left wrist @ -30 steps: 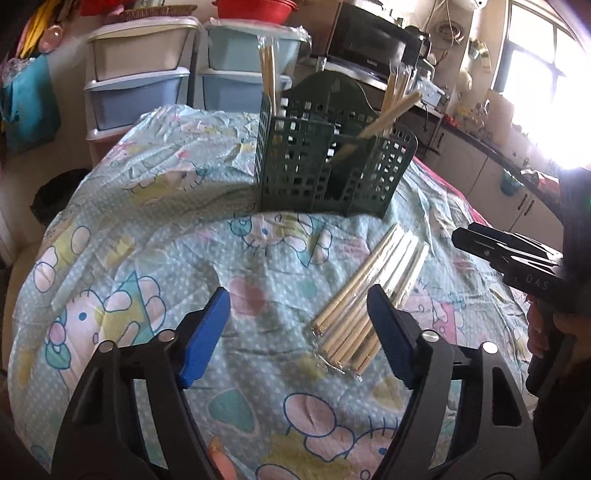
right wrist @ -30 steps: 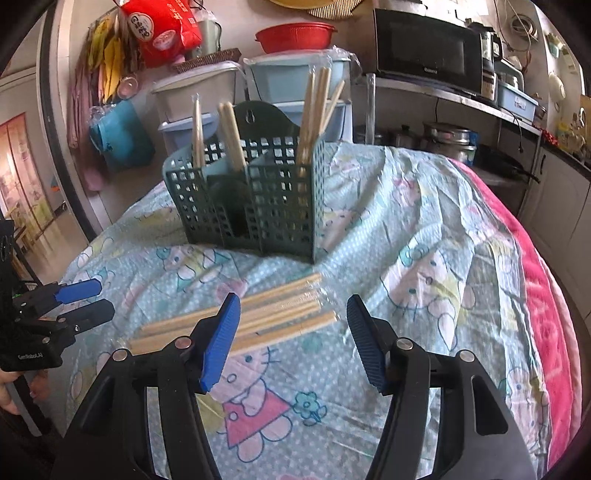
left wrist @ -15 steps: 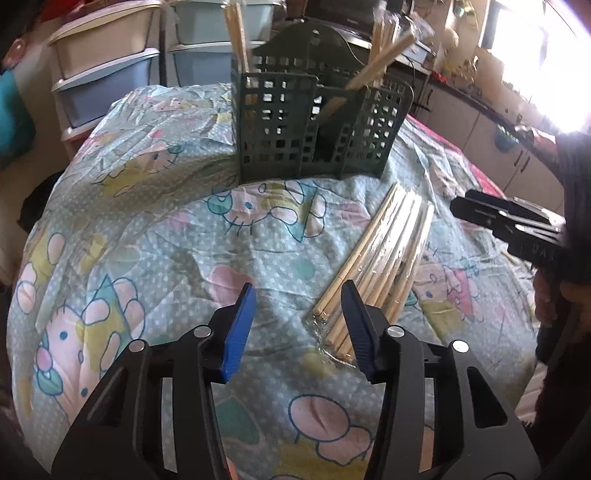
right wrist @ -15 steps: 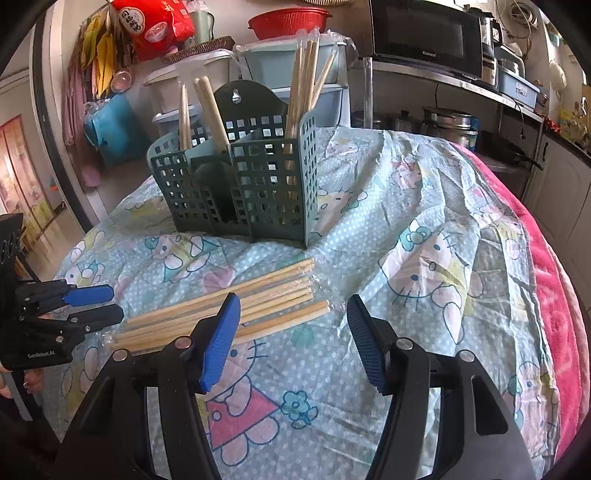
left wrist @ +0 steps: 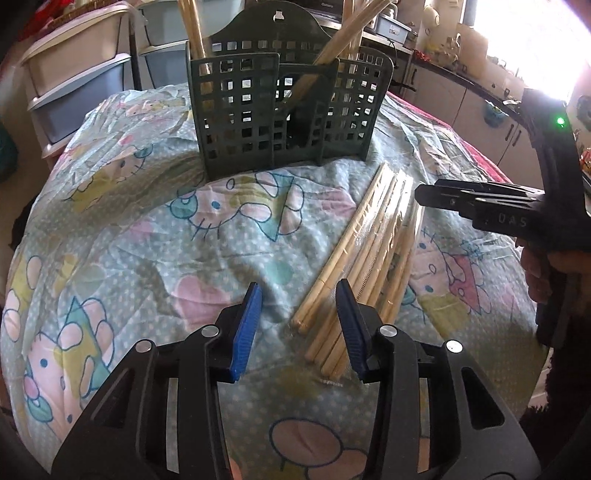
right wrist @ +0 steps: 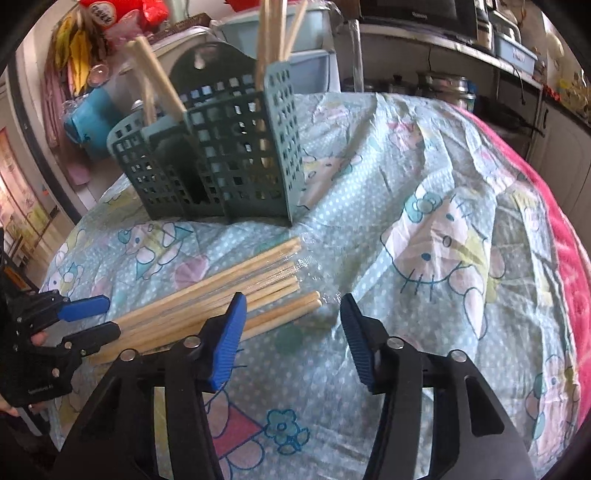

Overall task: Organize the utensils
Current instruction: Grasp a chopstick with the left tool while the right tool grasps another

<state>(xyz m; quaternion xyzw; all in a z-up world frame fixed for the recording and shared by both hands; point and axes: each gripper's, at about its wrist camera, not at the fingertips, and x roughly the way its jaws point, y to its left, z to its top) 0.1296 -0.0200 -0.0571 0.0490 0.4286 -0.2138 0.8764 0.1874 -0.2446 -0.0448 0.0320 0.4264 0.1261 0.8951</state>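
A dark green slotted caddy (left wrist: 284,110) stands upright on the counter (left wrist: 147,240), which is covered by a pale blue cartoon-cat cloth; the caddy is split into compartments. In the left wrist view, its left compartment holds upright chopsticks (left wrist: 194,33) that rise above the rim, and a second bunch of chopsticks (left wrist: 343,40) leans out of the right side; which compartment that bunch sits in cannot be told for sure. The low front middle compartment looks dark, and its contents cannot be made out. In front of the caddy and a little to its right, a bundle of loose chopsticks (left wrist: 369,258) lies flat on the cloth, some in clear wrap, their far ends pointing near the caddy's right front corner. The left claw (left wrist: 299,325) is open, with blue pads spread, and hovers at the near ends of that bundle: its right pad sits over those ends, while its left pad is over bare cloth. The right claw (right wrist: 291,325) is also open and holds nothing; its left pad overlaps the bundle's far end, the end nearest the caddy, and its right pad is over bare cloth beside it. Behind the caddy stand plastic storage drawers (left wrist: 77,85).
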